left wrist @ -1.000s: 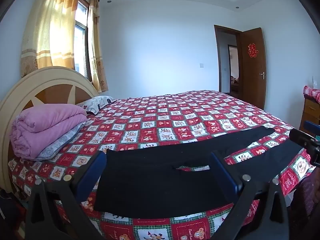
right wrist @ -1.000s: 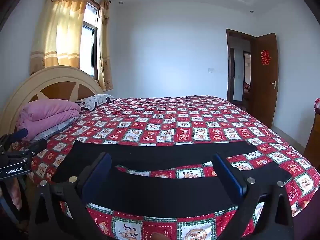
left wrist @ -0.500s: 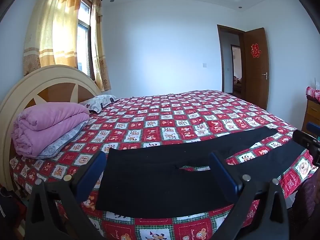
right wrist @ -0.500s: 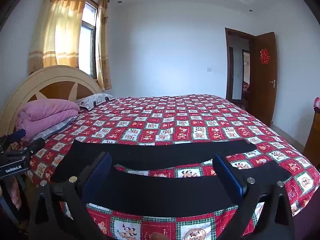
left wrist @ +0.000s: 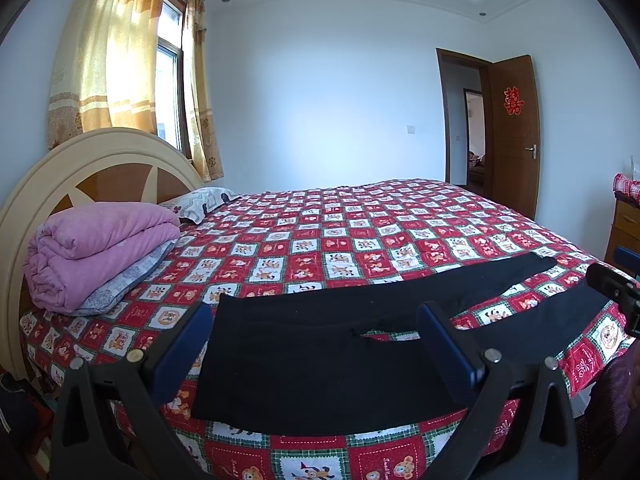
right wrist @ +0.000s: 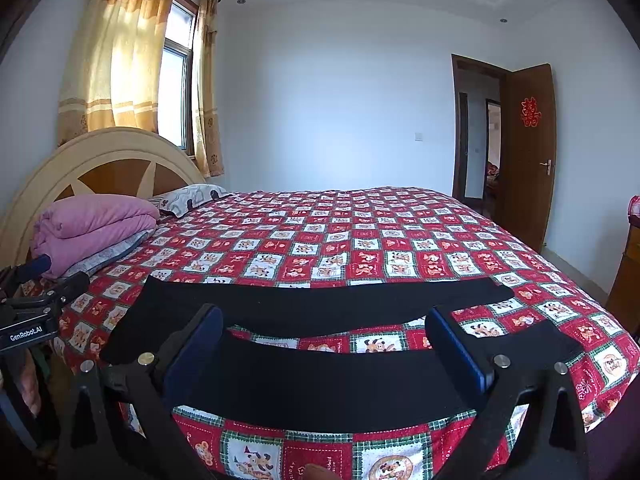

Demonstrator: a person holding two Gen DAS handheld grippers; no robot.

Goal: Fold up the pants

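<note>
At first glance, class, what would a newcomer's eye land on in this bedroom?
The red cartoon-patchwork bedspread fills the middle of both views. Black pants lie spread flat along its near edge, legs apart. A folded pink quilt sits by the round headboard on the left.

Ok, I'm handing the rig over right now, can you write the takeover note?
Left gripper: open, holding nothing, above the waist end of the black pants.
Right gripper: open, holding nothing, above the near leg.
Pants lie flat along the near edge of the bed's red checked bedspread, waist toward the headboard, legs spread apart toward the foot.
Done: pants laid out; no fold made.
Left: bring one leg over the other, then fold along the length.
</note>
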